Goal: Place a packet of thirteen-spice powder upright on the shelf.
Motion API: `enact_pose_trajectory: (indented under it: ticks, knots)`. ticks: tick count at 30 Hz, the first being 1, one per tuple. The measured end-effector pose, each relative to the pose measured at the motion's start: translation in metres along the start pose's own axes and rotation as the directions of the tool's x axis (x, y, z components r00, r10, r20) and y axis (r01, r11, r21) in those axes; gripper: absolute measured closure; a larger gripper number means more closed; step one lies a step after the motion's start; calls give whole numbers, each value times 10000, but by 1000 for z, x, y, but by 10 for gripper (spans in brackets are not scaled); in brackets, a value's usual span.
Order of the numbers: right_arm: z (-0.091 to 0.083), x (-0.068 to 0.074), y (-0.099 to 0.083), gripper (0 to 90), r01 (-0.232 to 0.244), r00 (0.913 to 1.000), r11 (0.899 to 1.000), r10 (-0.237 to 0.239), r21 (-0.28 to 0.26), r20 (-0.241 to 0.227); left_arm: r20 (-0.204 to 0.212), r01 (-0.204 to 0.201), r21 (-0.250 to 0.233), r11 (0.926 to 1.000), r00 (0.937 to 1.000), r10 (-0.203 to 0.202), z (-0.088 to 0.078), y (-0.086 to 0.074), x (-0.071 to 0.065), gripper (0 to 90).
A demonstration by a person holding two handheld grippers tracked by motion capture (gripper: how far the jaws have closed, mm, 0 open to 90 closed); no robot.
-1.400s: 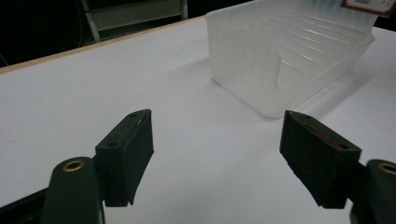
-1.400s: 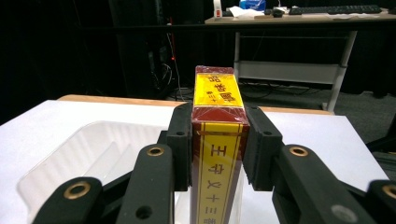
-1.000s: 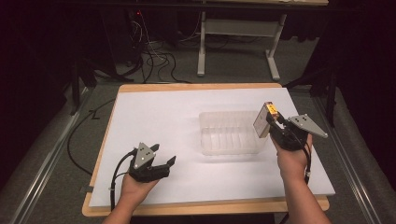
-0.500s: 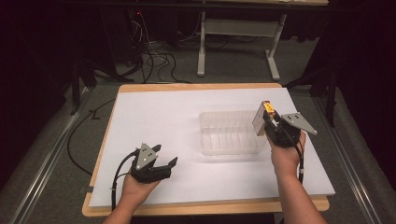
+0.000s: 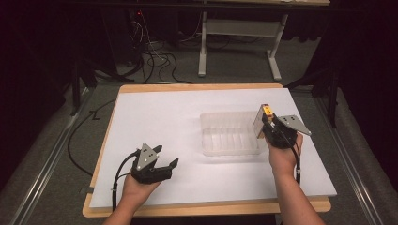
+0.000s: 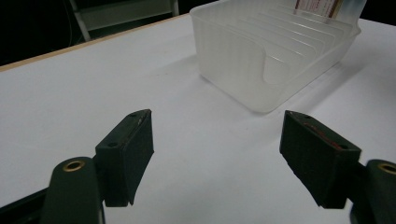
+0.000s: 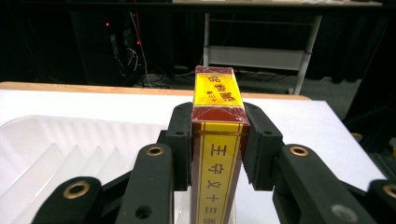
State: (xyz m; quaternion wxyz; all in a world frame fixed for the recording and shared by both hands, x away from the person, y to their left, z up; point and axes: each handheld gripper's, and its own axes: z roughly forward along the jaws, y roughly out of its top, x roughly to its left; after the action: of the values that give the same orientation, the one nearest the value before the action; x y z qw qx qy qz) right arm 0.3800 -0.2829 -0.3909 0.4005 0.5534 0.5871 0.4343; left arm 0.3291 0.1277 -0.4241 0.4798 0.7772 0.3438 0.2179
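**Spotter:** Right gripper view puts the red-and-yellow box [image 7: 217, 140] squarely between your pads, clamped on its two long sides, so your right gripper [image 7: 218, 144] is grasping it firmly. From the high view you hold it at the right end of the clear ribbed tray [image 5: 230, 133], tilted, just over the rim.

**Operator:** What should I worry about?

**Spotter:** As I judge it, the rim. Your box [image 5: 261, 121] hangs right at the tray's end wall; if you lower it at this slant, a bottom corner may catch the edge and push the light tray across the white board [image 5: 155, 122]. It could also land across two ribs rather than between them and stay propped up crooked. Nothing is steadying the tray: your left gripper [image 5: 152, 165] rests well apart from it, near the front edge, jaws spread with nothing between them, as the left gripper view confirms [image 6: 219, 154].

**Operator:** Anything you can't see?

**Spotter:** The box's lower end is cut off in the right gripper view, behind the jaws, so I cannot tell how far it sits above the tray floor. In the left gripper view the box is a sliver at the top edge behind the tray's far wall [image 6: 317, 5]. The print on the box is too small to read from above, and the room behind the table is dark.
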Motion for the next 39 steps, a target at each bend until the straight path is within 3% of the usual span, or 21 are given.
enact_pose_trajectory:
  ticks: [27, 39]
  knots:
    - [13, -2, -29, 662, 49, 10000, 9984, -48, 557, -31, 1, 12, 74, 10000, 10000, -12, 1, -1, 1, 263]
    - [12, -2, -24, 402, 232, 9985, 9951, -182, 958, -521, -7, 131, 17, 9999, 9999, -131, -1, -1, 3, 262]
